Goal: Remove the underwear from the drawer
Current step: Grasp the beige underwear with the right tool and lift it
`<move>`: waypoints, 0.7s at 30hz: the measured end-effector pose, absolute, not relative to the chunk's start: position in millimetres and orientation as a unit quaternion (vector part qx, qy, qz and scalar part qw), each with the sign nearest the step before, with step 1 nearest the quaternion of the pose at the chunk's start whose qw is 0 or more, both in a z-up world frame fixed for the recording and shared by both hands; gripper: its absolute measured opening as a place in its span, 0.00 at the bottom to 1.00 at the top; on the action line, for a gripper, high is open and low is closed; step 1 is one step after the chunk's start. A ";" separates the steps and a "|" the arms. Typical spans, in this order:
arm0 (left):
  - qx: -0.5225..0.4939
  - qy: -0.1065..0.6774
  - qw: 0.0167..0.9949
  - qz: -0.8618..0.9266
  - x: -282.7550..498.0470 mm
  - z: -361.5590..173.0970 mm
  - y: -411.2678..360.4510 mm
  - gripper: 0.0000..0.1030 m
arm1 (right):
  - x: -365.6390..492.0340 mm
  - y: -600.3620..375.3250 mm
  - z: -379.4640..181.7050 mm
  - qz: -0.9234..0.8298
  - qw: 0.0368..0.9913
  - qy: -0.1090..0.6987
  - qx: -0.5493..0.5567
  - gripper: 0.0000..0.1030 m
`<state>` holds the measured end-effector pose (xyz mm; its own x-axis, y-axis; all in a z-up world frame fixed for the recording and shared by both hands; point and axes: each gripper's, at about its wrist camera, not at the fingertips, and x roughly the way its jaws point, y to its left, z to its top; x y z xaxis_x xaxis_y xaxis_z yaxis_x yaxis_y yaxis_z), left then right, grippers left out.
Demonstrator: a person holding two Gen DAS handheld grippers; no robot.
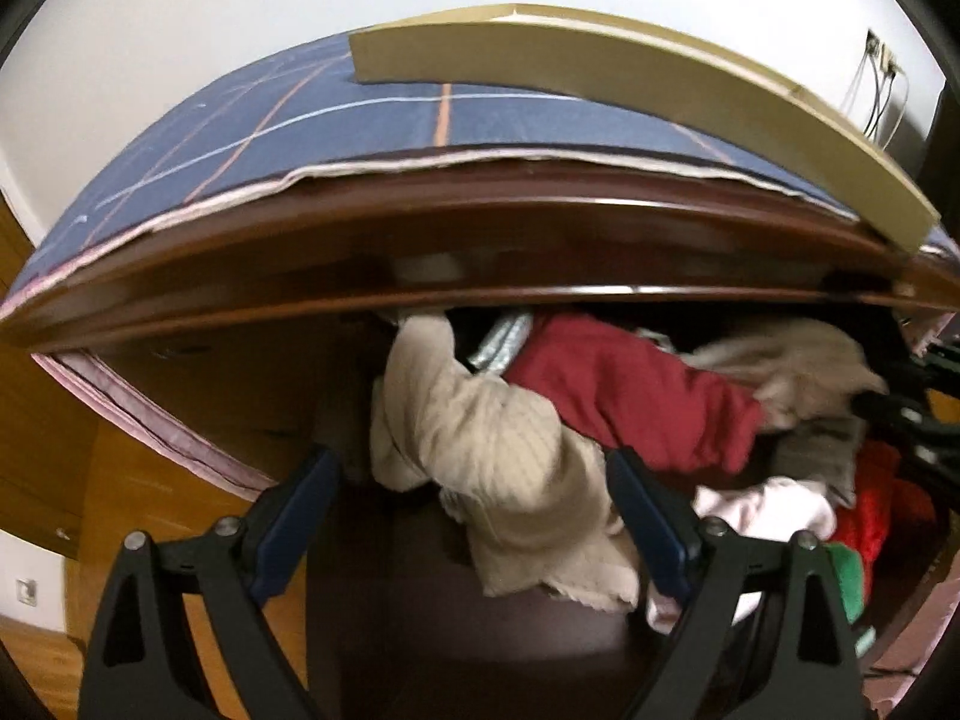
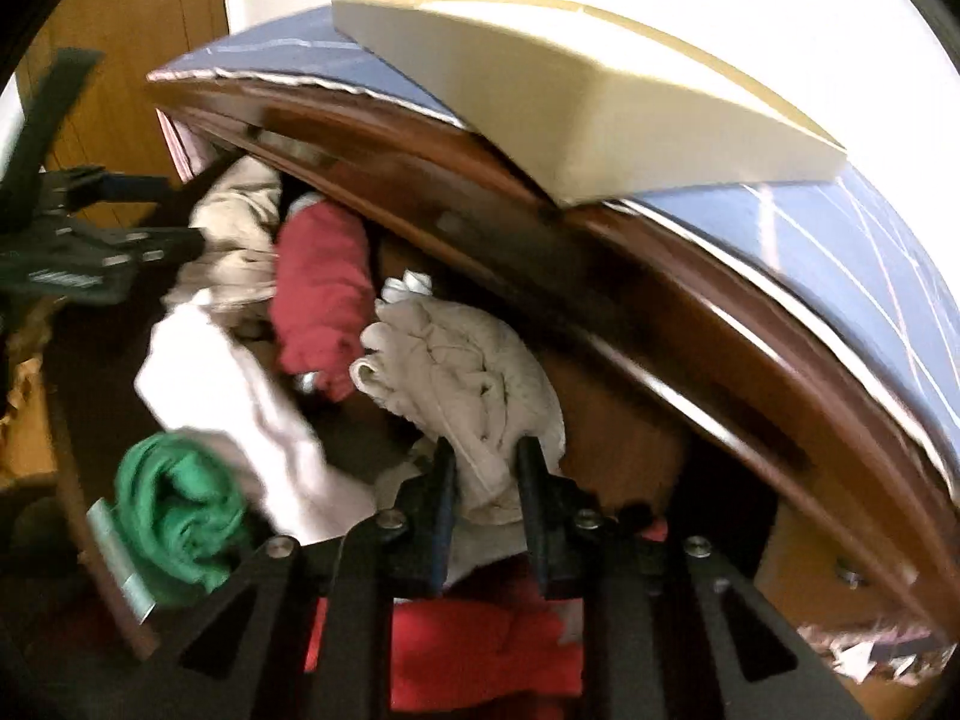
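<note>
Two hand-held grippers reach into an open drawer [image 1: 198, 360] of jumbled clothes under a dresser top draped in blue cloth [image 1: 288, 120]. The right gripper [image 2: 485, 450] has its jaws clamped on a crumpled beige garment [image 2: 462, 372] lifted above the pile. The left gripper [image 1: 474, 468] stands wide, a ribbed beige piece [image 1: 498, 456] lying loose between its fingers, beside a dark red one [image 1: 630, 384]

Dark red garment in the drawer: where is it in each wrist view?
Left wrist: the dark red garment lies right of centre, behind the beige ribbed piece.
Right wrist: the same garment sits left of centre, above the right claw.
Shared landmark: the cream box on the dresser top.
</note>
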<state>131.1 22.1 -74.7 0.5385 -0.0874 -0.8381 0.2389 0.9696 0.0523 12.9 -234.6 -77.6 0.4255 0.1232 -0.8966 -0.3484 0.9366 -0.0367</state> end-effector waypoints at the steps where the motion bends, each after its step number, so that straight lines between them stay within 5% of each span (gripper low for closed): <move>1: 0.090 0.472 0.872 -0.086 133.7 -76.0 18.4 0.90 | 7.8 -235.7 -73.8 0.141 0.839 0.516 -0.102 0.21; 3: 0.104 0.475 0.870 -0.083 136.2 -77.1 11.2 0.90 | -7.6 -242.0 -63.3 0.142 0.843 0.512 -0.079 0.17; 5: 0.111 0.476 0.867 -0.092 136.2 -76.9 4.4 0.90 | -19.1 -246.0 -49.5 0.145 0.849 0.507 -0.046 0.02; 13: 0.093 0.502 0.855 -0.095 138.3 -87.7 -9.3 0.80 | -49.9 -238.4 -26.5 0.146 0.869 0.469 -0.066 0.02; 14: 0.083 0.505 0.855 -0.090 143.3 -88.2 -7.7 0.79 | -45.4 -233.3 -24.3 0.154 0.871 0.460 -0.077 0.05; 16: 0.061 0.521 0.846 -0.094 148.8 -93.7 -3.8 0.61 | -34.8 -236.7 -23.3 0.165 0.871 0.452 -0.100 0.22; 18: 0.040 0.536 0.837 -0.102 155.7 -97.8 0.1 0.54 | -21.1 -228.2 -33.6 0.163 0.869 0.445 -0.142 0.68; 21: 0.036 0.530 0.840 -0.107 155.9 -96.1 0.3 0.48 | -8.1 -213.5 -51.0 0.157 0.860 0.436 -0.214 0.69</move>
